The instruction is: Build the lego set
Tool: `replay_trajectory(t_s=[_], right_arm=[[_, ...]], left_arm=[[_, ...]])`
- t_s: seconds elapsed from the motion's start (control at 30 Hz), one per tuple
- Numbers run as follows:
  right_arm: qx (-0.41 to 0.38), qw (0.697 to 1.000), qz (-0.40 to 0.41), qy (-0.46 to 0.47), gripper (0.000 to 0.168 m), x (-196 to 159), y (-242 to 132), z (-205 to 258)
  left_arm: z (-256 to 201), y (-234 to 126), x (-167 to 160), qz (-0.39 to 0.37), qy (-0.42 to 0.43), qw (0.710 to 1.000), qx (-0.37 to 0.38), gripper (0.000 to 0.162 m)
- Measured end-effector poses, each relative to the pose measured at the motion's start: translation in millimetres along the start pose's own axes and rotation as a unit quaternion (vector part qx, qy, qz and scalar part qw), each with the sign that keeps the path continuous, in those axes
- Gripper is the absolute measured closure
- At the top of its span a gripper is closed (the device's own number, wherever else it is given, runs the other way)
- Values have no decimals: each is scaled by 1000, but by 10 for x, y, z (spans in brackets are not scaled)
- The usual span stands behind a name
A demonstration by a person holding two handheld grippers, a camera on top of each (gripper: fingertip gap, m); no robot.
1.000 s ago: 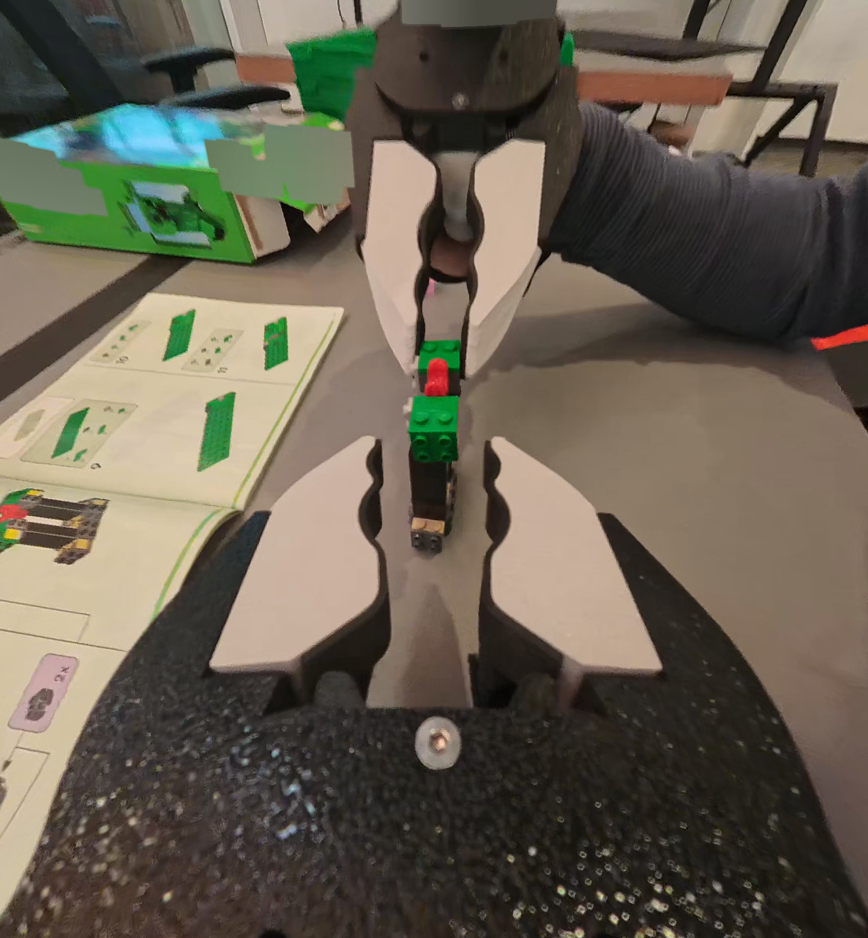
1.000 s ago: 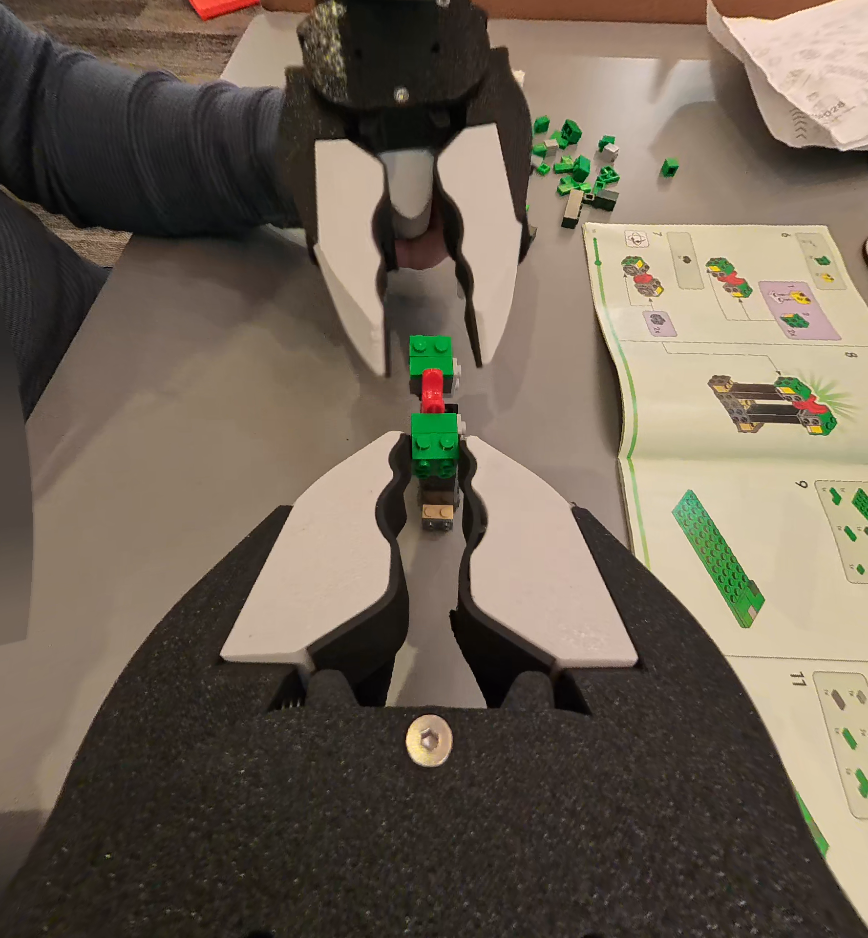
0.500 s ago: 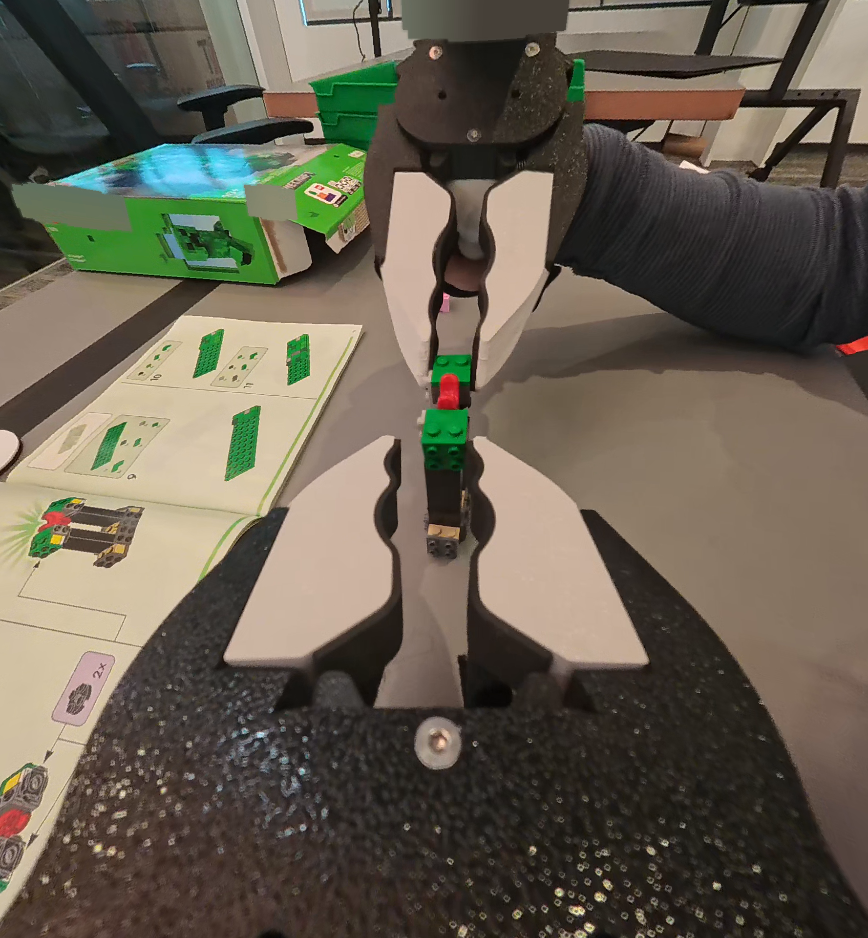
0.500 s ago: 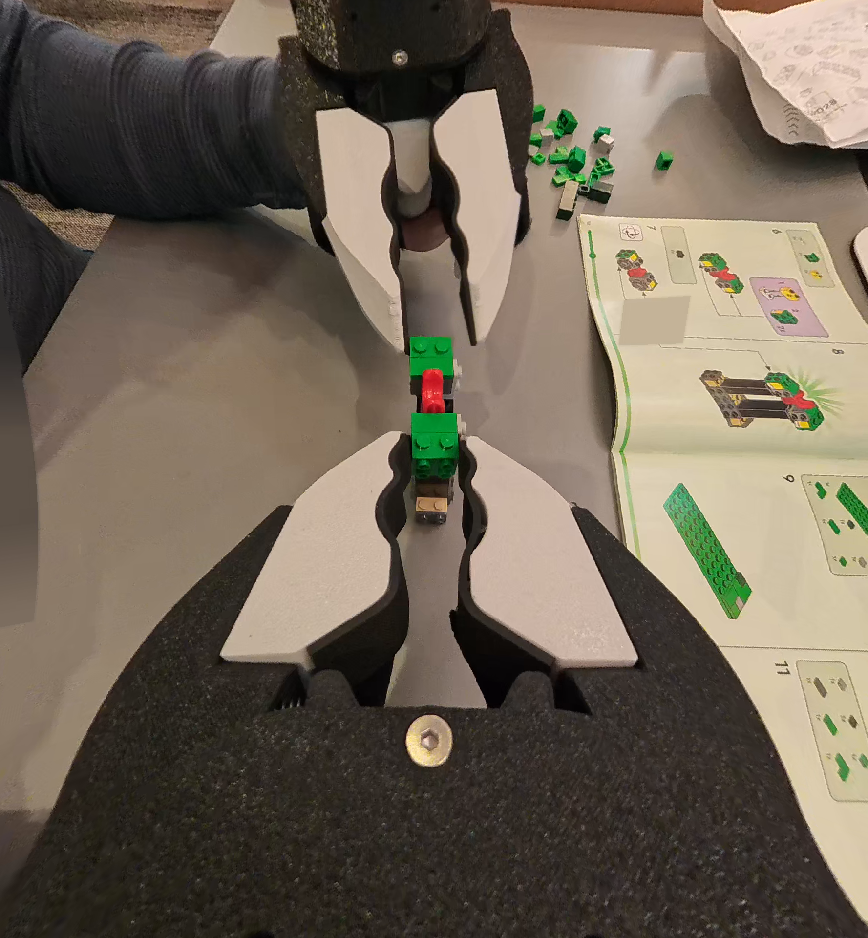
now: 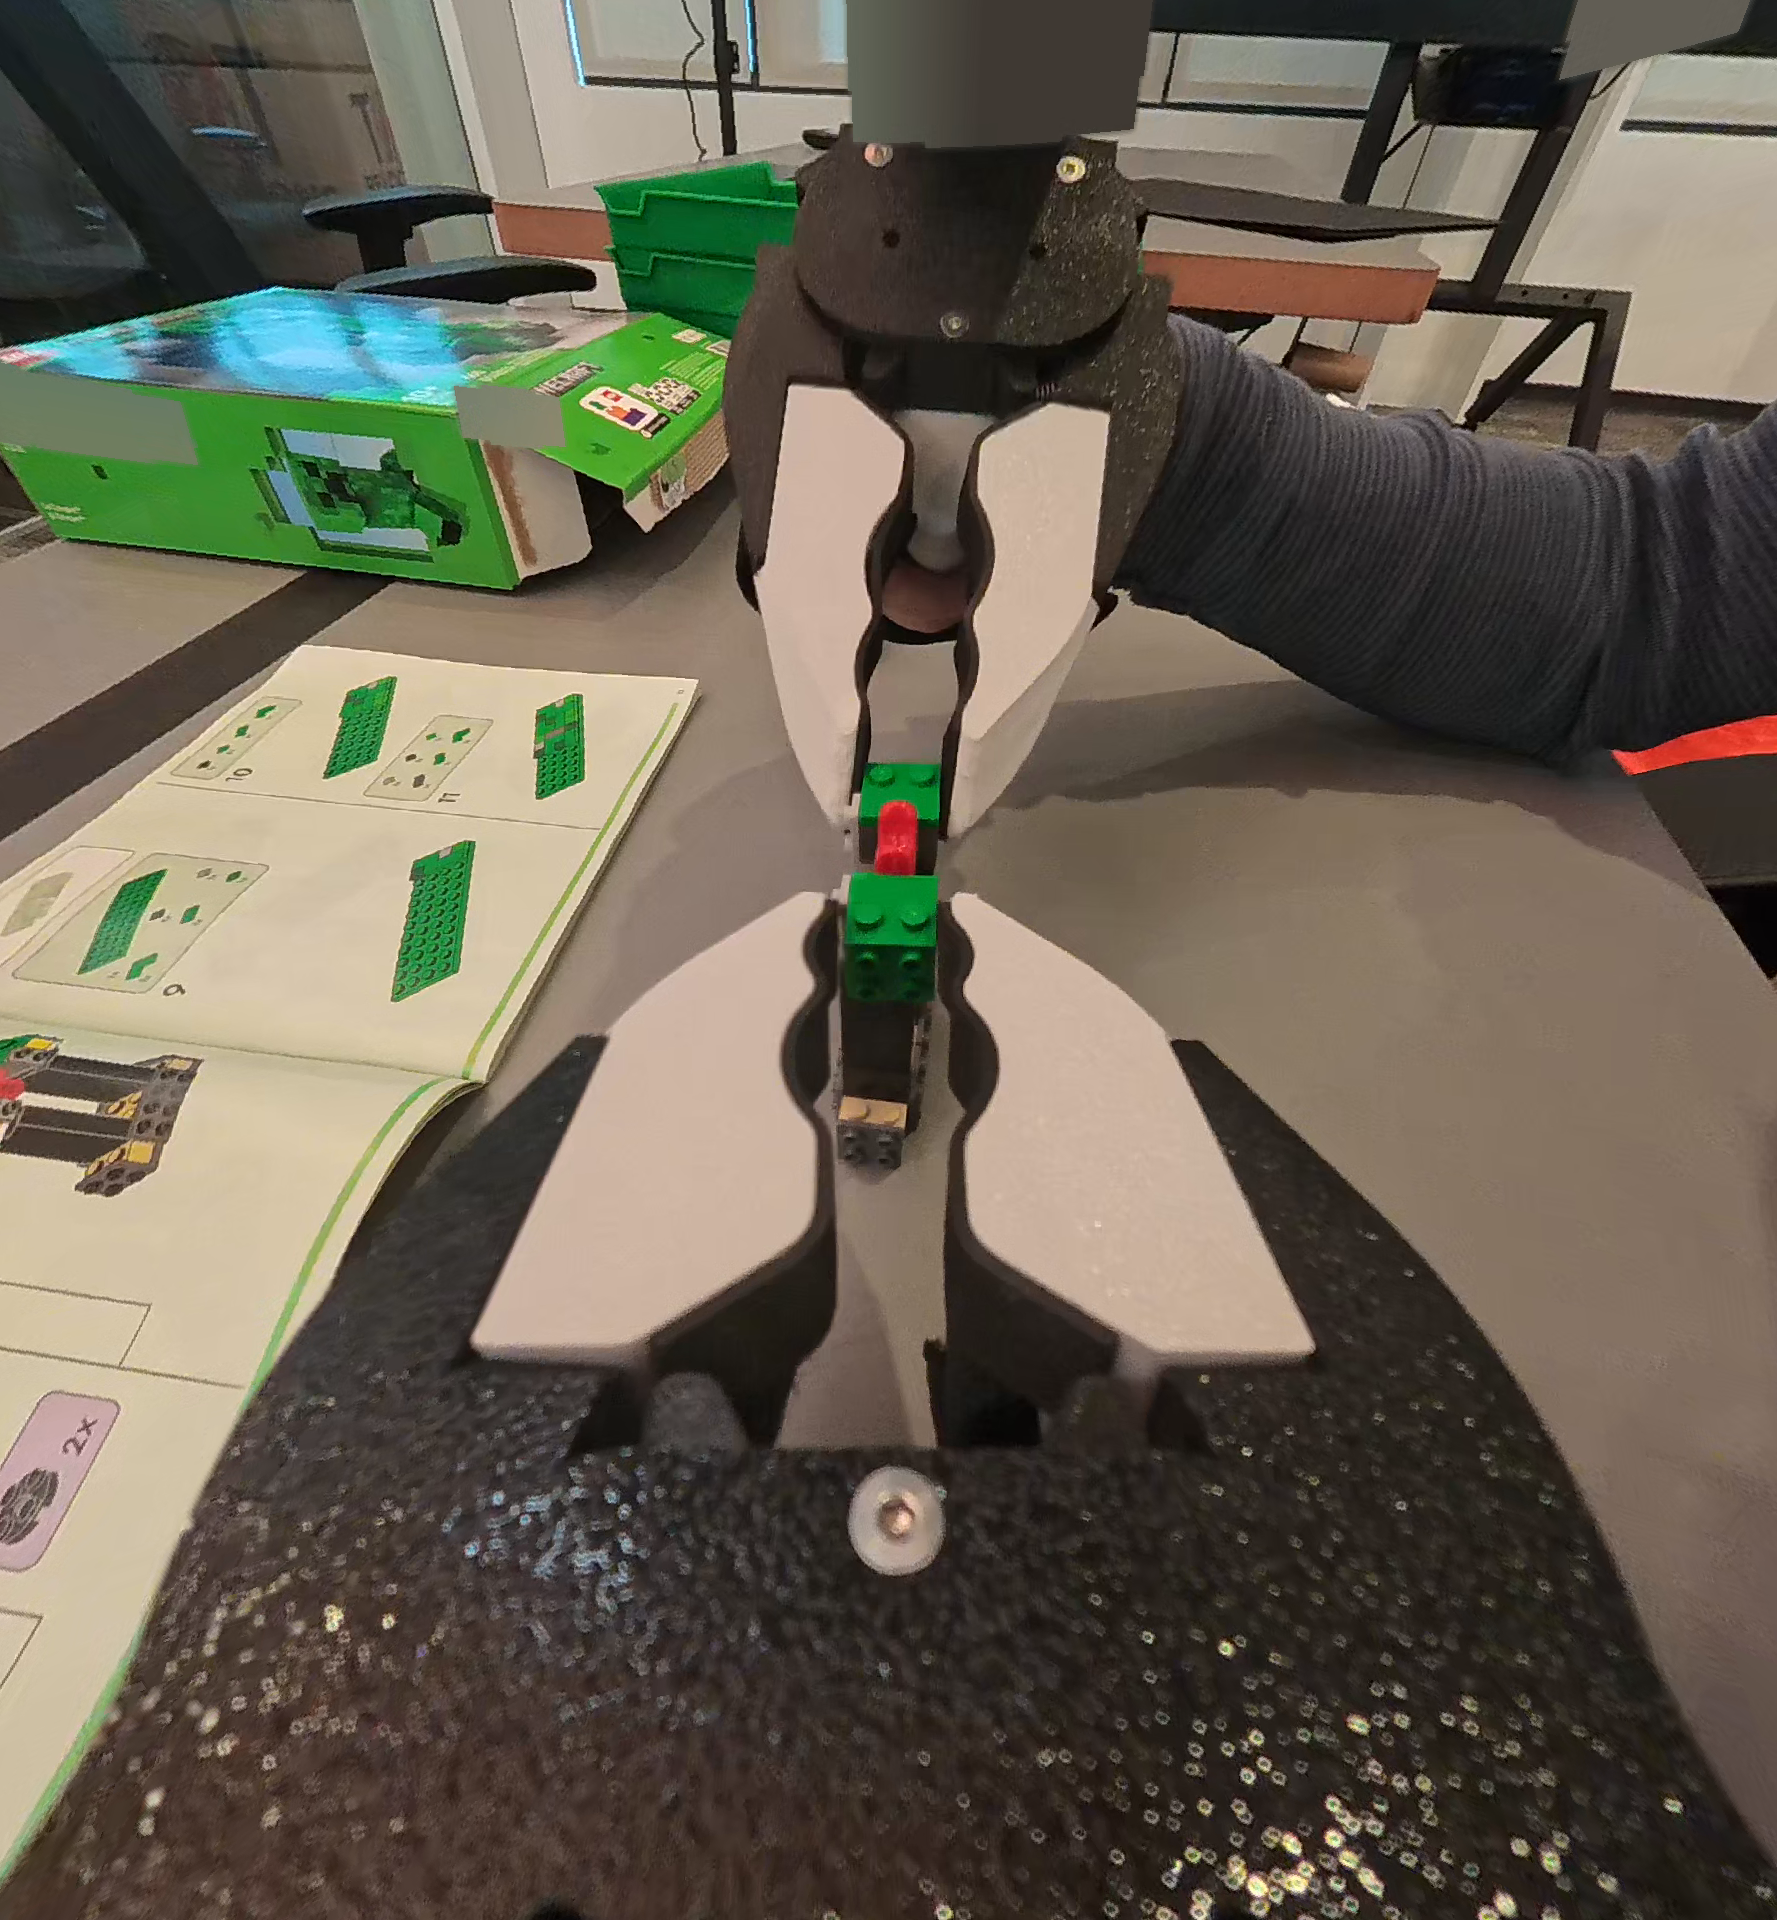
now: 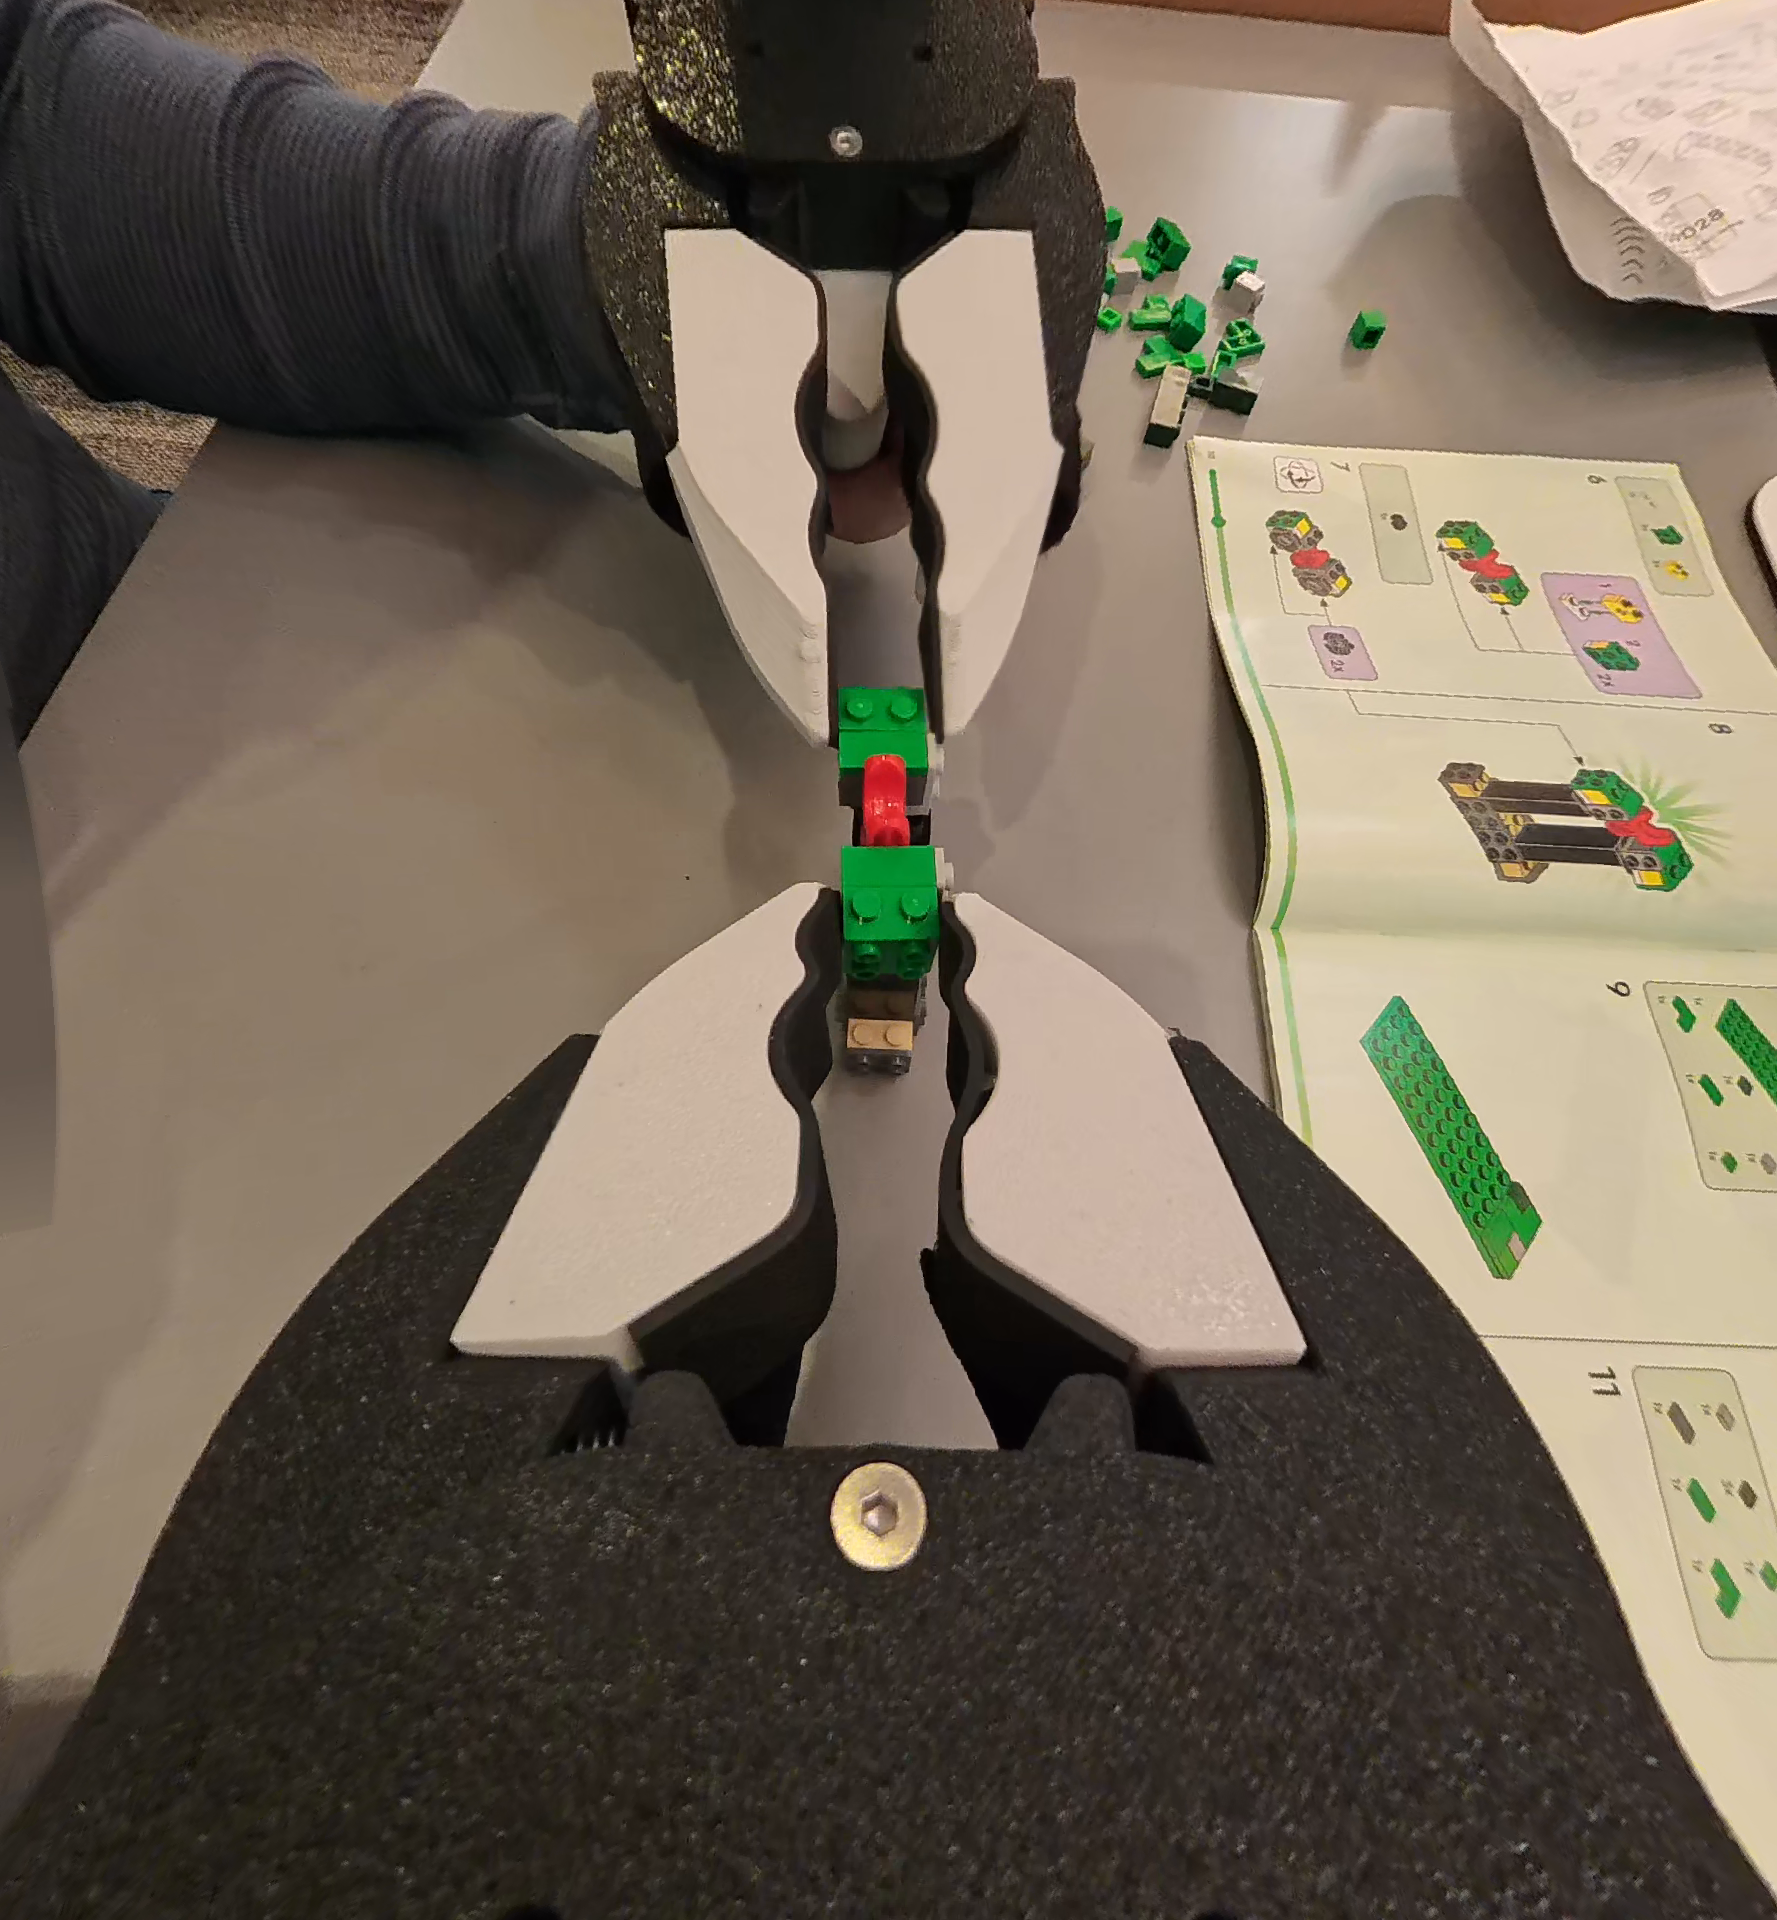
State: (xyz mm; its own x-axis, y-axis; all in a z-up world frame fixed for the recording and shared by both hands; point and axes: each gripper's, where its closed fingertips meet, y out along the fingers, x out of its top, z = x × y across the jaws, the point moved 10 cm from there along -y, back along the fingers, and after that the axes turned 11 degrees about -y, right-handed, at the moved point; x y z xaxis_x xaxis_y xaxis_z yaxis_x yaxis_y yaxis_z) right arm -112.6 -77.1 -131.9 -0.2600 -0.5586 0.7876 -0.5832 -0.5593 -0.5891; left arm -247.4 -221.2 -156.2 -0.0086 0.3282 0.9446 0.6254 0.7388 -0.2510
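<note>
Both grippers clamp the lego assembly [image 5: 889,935] at frame centre, just above the counter [image 5: 1331,987]: left gripper [image 5: 889,920] narrow on one green block, right gripper [image 6: 889,914] narrow on the other. Opposed grips probably brace the red connector [image 6: 884,798] for pressing together.

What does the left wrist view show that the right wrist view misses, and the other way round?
Only the left wrist view shows the green set box lying on the table, stacked green bins and an office chair behind it.

Only the right wrist view shows the pile of loose bricks and a crumpled paper sheet at the far right.

Both show the lego assembly with its red connector, gripped at one end by the left gripper and at the other by the right gripper, plus the open instruction booklet on the grey table.
</note>
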Motion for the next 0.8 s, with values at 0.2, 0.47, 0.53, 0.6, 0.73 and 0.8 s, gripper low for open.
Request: replay_trajectory(t_s=[0.2,0.47,0.53,0.6,0.73,0.8], right_arm=[[2,1000,2,0,151,-10,-11,5],[2,1000,6,1,151,-20,-11,9],[1,1000,7,0,151,-19,-10,8],[-1,1000,9,-1,151,-15,-7,10],[-1,1000,13,-1,150,-4,3,15],[3,1000,14,0,149,-2,9,19]], left_arm=[[-11,19,12,5,2,1000,-1,145],[-17,33,25,10,7,1000,2,145],[-12,32,26,10,7,1000,2,145],[-5,28,25,10,5,1000,0,145],[7,16,25,10,2,1000,-4,145],[16,9,25,12,-1,1000,-8,145]])
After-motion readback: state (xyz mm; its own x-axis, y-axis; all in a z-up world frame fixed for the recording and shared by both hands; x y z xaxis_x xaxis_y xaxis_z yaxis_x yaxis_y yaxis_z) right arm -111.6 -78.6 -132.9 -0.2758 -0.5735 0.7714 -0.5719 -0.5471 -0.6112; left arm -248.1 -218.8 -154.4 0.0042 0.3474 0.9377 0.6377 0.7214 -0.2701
